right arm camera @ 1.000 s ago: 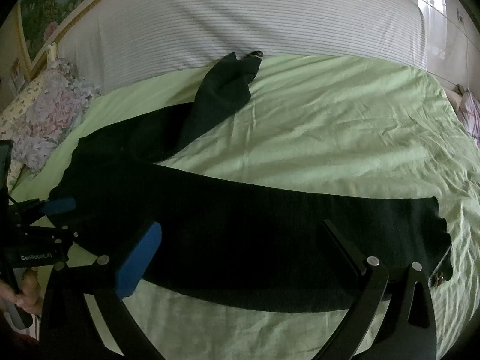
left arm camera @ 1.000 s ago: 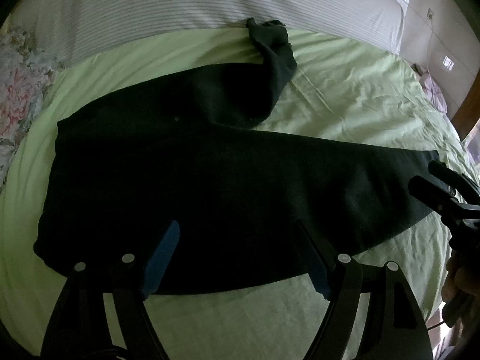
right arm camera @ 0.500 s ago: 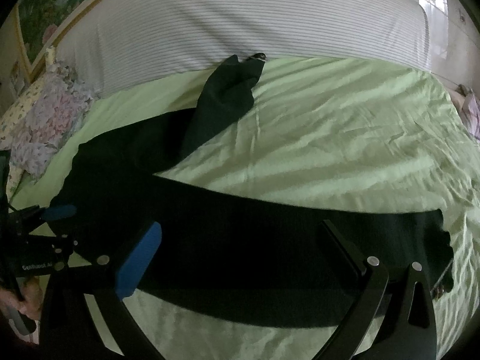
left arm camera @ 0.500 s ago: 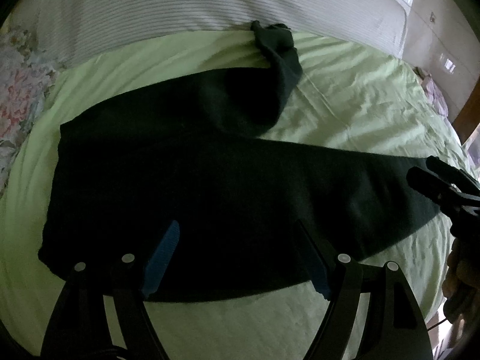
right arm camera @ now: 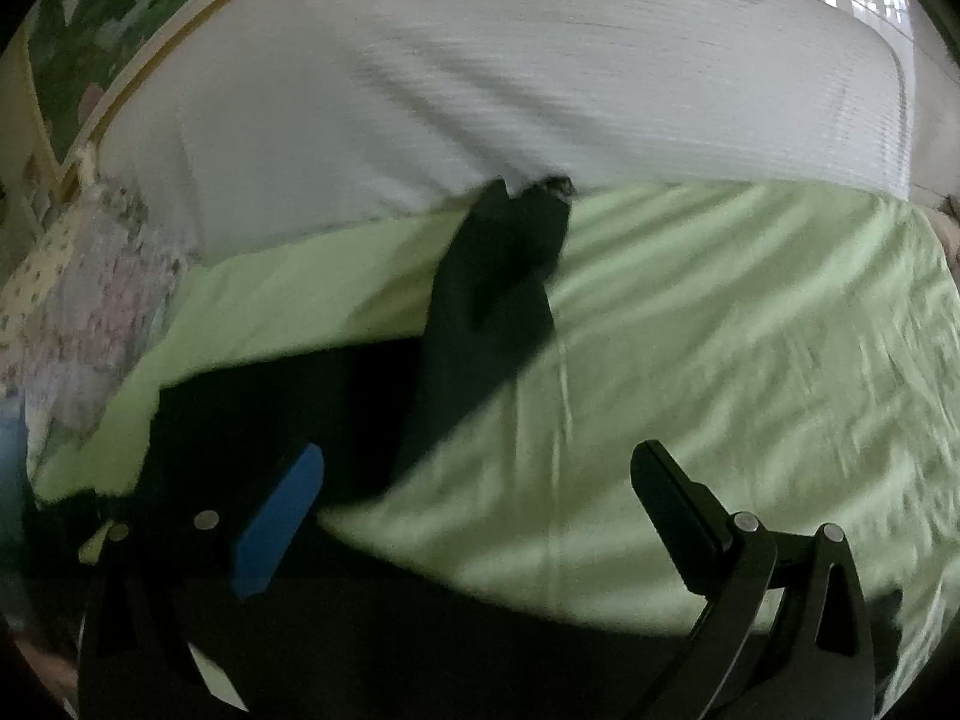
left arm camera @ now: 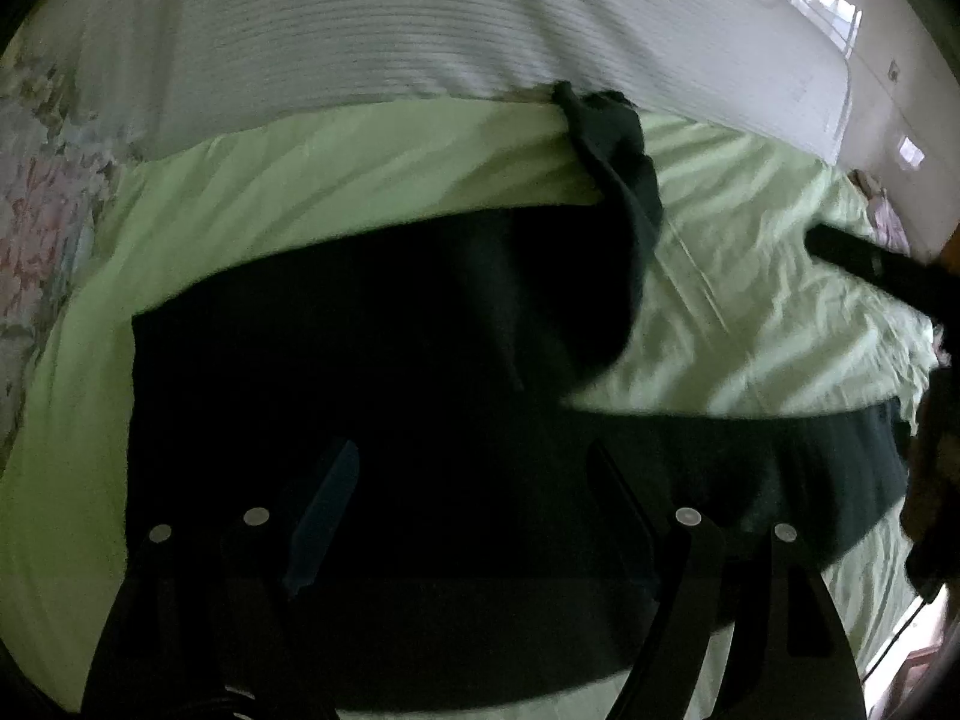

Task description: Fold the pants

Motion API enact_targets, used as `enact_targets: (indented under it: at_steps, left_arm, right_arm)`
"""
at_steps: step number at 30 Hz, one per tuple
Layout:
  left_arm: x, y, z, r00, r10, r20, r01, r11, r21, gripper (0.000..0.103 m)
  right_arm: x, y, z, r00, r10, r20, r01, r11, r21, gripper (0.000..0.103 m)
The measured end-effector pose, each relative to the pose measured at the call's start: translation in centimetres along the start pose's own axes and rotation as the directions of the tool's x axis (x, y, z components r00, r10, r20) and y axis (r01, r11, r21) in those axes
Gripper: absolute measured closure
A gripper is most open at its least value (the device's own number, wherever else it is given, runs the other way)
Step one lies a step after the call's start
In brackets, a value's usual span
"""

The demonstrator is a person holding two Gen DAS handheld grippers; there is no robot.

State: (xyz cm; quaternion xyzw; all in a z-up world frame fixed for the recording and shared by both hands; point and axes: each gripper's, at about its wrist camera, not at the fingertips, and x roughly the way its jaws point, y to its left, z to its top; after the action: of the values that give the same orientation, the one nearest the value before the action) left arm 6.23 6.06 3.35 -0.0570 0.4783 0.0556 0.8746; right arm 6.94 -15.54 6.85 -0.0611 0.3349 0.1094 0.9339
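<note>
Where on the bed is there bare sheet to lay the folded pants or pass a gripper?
The widest free patch of light green bedsheet lies right of the dark pants, bordered by the upturned leg, the near leg and the white striped bedding. A narrower strip runs between the waist end and the floral pillow. The middle is covered by the pants.

A bed carries everything, spread with a wrinkled light green sheet (right arm camera: 720, 324). Dark pants (left arm camera: 372, 396) lie flat on it, right under and ahead of the left gripper, one leg running off toward the right gripper's side, the other bent away to the far edge, its cuff touching a white striped cover (right arm camera: 540, 90) that lies along the far side of the bed. A floral pillow (right arm camera: 90, 288) rests far off to the left of both grippers.
</note>
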Motion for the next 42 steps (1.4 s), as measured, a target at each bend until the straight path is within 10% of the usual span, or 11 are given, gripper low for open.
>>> enact_targets:
  at_steps: [15, 21, 25, 35, 42]
  left_arm:
    - [5.9, 3.4, 8.1, 0.998, 0.013, -0.055, -0.012, 1.000, 0.014, 0.024]
    - [8.5, 4.3, 10.8, 0.995, 0.018, -0.103, -0.015, 0.999, 0.031, 0.024]
    - [9.2, 4.2, 11.9, 0.994, 0.009, -0.113, -0.005, 0.999, 0.036, 0.024]
    - [10.3, 0.5, 14.2, 0.991, -0.072, -0.117, 0.086, 0.989, 0.123, 0.024]
    - [11.8, -2.9, 15.9, 0.980, -0.132, -0.152, 0.163, 0.962, 0.219, 0.024]
  right_arm:
    - [13.3, 1.9, 8.2, 0.996, -0.052, -0.070, 0.050, 0.998, -0.025, 0.008]
    - [19.7, 2.9, 9.8, 0.972, -0.157, -0.176, 0.138, 0.984, -0.115, 0.036]
    - [21.6, 1.3, 9.6, 0.964, -0.134, -0.228, 0.120, 0.990, -0.072, 0.088]
    - [9.8, -8.8, 6.2, 0.984, -0.134, -0.118, 0.154, 0.972, 0.179, 0.097]
    - [5.2, -17.2, -0.3, 0.950, -0.191, -0.245, 0.260, 0.922, 0.289, 0.092]
